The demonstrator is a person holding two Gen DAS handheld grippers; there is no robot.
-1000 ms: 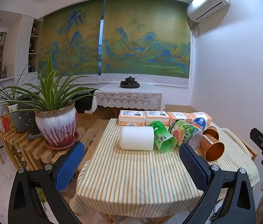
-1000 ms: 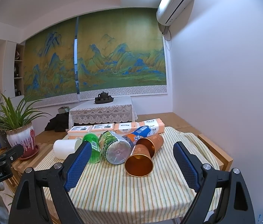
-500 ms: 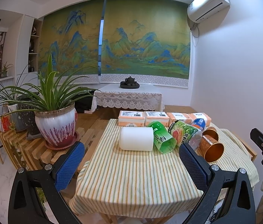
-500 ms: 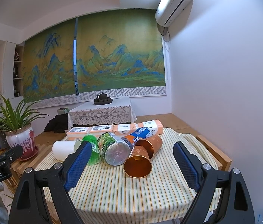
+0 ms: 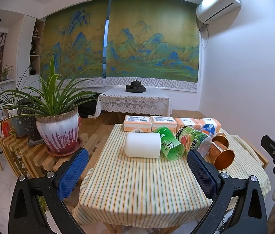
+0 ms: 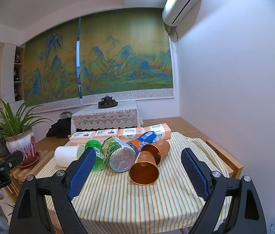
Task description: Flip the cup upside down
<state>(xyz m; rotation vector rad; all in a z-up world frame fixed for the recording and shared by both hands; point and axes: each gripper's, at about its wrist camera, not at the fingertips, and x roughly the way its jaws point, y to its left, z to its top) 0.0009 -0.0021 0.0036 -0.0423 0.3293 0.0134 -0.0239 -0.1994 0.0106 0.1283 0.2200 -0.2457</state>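
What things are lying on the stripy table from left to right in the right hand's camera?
White cup → green cup → green-label bottle → near copper cup.

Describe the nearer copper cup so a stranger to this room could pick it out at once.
Start at the striped tablecloth and find the row of items lying on their sides in front of the tissue packs. At the right end lie two copper cups; the nearer copper cup rests in front of the other copper cup. Its open mouth faces the camera, showing a shiny orange inside.
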